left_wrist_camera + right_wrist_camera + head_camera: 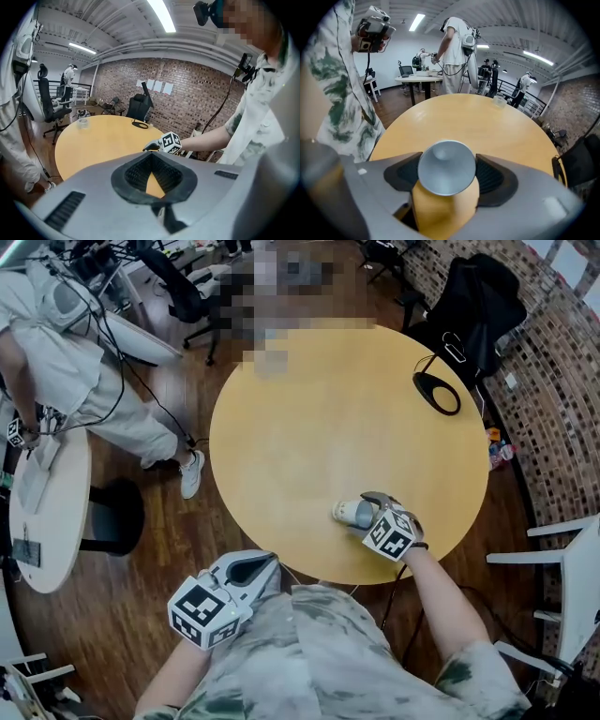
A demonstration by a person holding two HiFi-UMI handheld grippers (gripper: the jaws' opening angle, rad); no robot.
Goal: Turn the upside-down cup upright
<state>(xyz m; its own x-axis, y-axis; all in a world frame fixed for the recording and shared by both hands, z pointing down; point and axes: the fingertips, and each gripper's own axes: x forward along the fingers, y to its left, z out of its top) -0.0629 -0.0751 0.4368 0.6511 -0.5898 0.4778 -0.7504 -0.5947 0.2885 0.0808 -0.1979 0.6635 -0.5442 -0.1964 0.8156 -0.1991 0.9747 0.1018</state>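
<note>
A silver-grey cup [353,513] lies tipped on its side just above the round wooden table [319,409], near its front edge. My right gripper [371,508] is shut on it, one pad against each side. In the right gripper view the cup's flat grey bottom [446,166] faces the camera between the dark pads [492,176], and its mouth is hidden. My left gripper [251,568] hangs off the table by my body with its jaws closed tip to tip and holding nothing. In the left gripper view the left gripper [151,171] points across the table [93,136].
A black ring-shaped object [437,393] lies on the table's far right. A clear plastic cup [83,123] stands at the far edge. A black bag [478,306] on a chair, a white chair [562,559], a small white table [47,512] and a standing person [75,362] surround the table.
</note>
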